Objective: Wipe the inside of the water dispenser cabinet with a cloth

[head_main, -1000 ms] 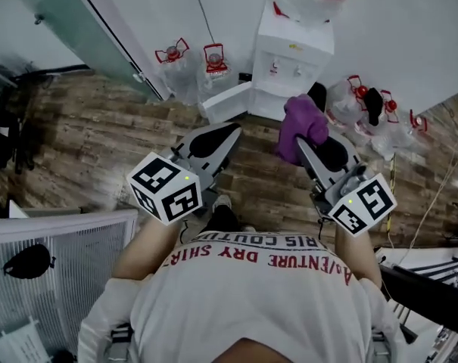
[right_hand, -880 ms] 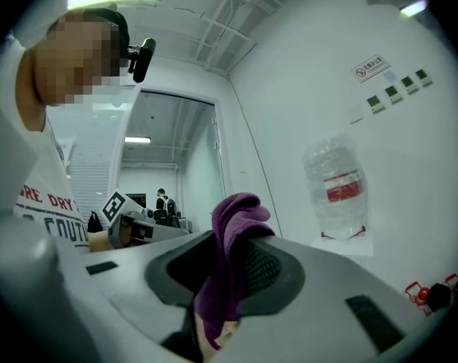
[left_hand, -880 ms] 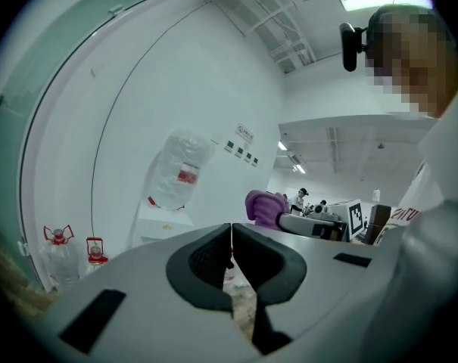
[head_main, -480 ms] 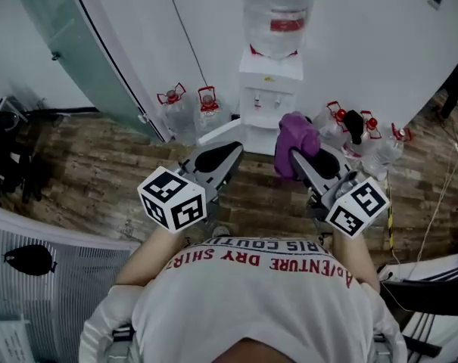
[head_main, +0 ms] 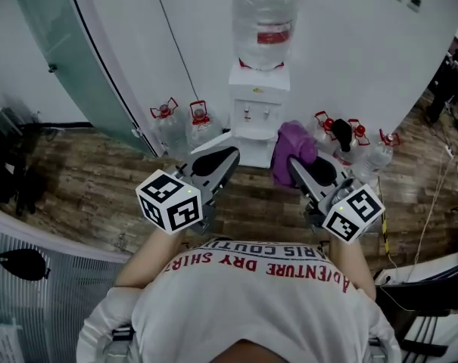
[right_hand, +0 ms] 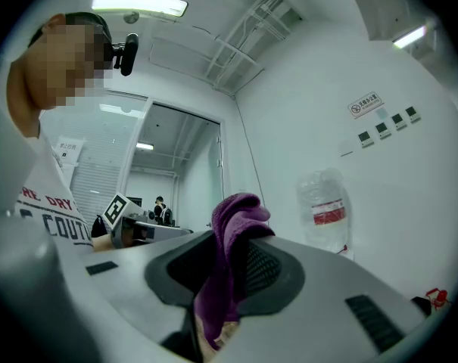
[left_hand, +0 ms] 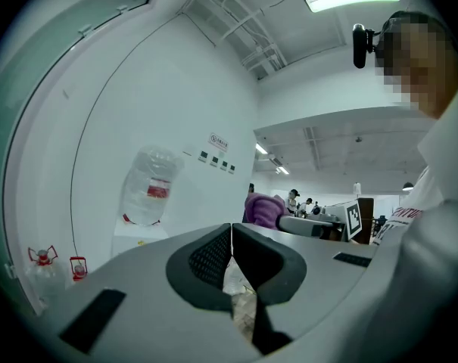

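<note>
The cloth [head_main: 294, 142] and right tool [head_main: 293, 162] partly hide the water dispenser [head_main: 257, 100], its cabinet interior unseen.

We see bare floor [head_main: 263, 193] open ahead up to the dispenser [head_main: 259, 104], where its open door [head_main: 215, 144] juts leftward and bottles [head_main: 168, 131] crowd its left side, more bottles [head_main: 376, 157] its right.

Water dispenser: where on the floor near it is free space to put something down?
Bare floor lies left, between the glass door and the left hand-held gripper. Both sides of the water dispenser are crowded with jugs.
</note>
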The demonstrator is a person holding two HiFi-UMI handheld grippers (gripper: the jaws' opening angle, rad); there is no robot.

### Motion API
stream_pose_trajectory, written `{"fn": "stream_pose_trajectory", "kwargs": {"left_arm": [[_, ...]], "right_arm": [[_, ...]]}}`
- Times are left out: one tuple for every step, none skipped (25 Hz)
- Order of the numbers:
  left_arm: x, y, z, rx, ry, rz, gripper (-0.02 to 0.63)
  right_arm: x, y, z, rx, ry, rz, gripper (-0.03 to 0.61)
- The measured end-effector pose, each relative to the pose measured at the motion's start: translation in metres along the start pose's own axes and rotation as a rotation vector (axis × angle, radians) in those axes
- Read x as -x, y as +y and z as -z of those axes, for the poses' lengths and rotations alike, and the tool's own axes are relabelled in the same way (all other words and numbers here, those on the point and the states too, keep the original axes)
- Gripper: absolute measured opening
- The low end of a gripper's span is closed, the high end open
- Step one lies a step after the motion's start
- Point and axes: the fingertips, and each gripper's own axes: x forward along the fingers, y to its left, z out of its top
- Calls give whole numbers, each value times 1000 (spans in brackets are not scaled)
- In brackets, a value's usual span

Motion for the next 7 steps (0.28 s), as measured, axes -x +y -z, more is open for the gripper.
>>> {"fn": "stream_pose_trajectory", "kwargs": {"left_arm": [[-1, 0, 1, 0, 3, 3, 29], [-1, -1, 2, -2, 5, 4, 29], [0, -2, 2, -5, 4, 3, 29], [1, -4, 2, -7, 2, 2, 29], [1, -5, 1, -10, -1, 2, 29], [2, -6, 1, -12, -4, 2, 29], [2, -7, 0, -14, -7, 3, 29]], "right_arm": [[1, -1, 0, 0, 1, 5, 98], [2, -1, 0, -1, 1, 9, 98], [4, 0, 0, -3, 0, 11, 98], [5, 1, 0, -6, -2, 12, 98], [6, 1, 0, -11, -4, 12, 98], [6, 2, 1, -15, -5, 11, 98], [7, 3, 1, -20, -7, 10, 98]]}}
